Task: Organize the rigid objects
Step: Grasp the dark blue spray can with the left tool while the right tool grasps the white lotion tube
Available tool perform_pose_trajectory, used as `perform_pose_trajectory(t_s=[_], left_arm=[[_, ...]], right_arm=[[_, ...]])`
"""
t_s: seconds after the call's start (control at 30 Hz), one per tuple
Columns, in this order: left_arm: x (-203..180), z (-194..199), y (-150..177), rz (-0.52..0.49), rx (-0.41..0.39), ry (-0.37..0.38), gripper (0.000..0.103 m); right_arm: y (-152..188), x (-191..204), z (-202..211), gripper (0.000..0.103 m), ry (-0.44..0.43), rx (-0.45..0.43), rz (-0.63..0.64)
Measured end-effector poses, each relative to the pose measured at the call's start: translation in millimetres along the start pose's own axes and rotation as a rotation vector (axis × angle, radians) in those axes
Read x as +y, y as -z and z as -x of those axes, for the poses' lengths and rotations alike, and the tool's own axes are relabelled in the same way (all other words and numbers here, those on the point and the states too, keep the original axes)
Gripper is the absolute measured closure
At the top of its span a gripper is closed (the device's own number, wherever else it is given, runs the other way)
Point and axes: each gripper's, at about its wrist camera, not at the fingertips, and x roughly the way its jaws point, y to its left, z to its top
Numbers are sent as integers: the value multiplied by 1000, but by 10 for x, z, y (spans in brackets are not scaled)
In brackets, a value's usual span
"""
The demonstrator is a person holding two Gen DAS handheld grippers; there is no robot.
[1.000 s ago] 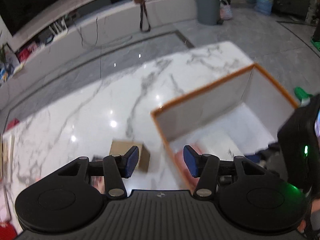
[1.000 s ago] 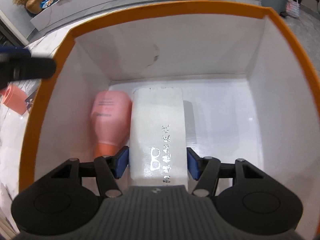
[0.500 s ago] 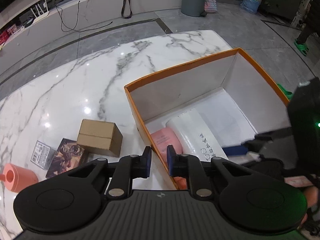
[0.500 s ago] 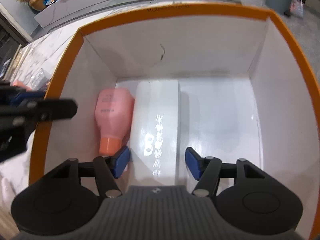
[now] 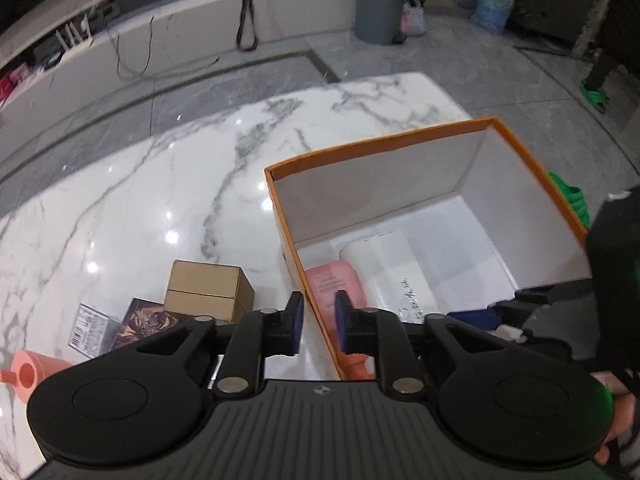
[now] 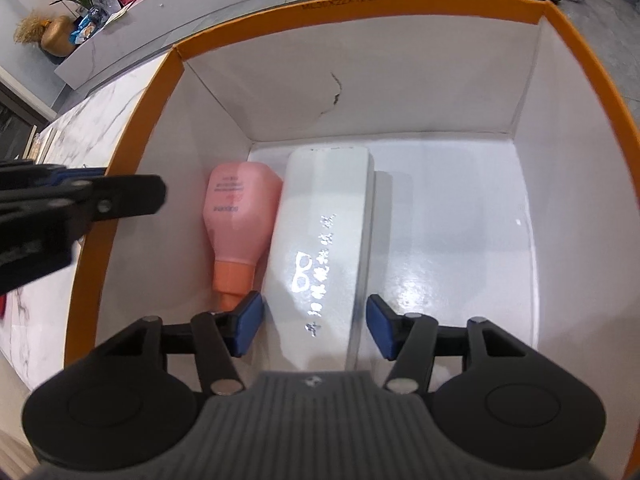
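An orange-rimmed white box (image 5: 384,148) (image 6: 580,40) stands on the marble table. Inside lie a pink bottle (image 6: 240,216) (image 5: 334,280) and a white glasses case (image 6: 324,248) (image 5: 394,272), side by side. My right gripper (image 6: 315,328) is open inside the box, its pads either side of the case's near end without touching it. My left gripper (image 5: 318,322) has its jaws close together astride the box's near wall; I cannot tell if the pads press it. It also shows at the left of the right wrist view (image 6: 80,204).
On the table left of the box lie a brown cardboard box (image 5: 208,292), a dark patterned box (image 5: 148,320), a small clear packet (image 5: 90,326) and a pink roll (image 5: 34,372). A grey bin (image 5: 380,4) stands on the floor beyond.
My right gripper has let go of the white case and drawn back a little. My left gripper's jaws closed from wide open and it moved over the box's near wall.
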Motion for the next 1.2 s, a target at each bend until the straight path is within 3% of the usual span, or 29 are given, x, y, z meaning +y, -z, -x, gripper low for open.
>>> perform_pose_trajectory(t_s=[0.17,0.33,0.4,0.5,0.6,0.77,1.0,1.2], left_arm=[[37,462,208,-41,-62,19,78],[130,839,527,-77,-76,29,78],[150,945,676,-111,-82,22,78],[196,1051,907,-145,-85,17,77],[228,1035,1120,-180,-50,50,71],[197,828,1508,-256,40,93,64],[118,386,1789,-297,144,142,47],[108,92,1871,-318,214,155,43]], right_arm=[[184,218,406,43,0,-85,87],[412,630,753,44,-67,-178,185],[475,833,878,60,-32,-229,263],[578,1038,1047,61,-11,-301,360],[618,1225,1111,61,-66,-287,402],[834,1582,1036,61,-72,-192,516],[961,1813,657,62,-7,-60,665],[896,1848,419,63,28,2,742]])
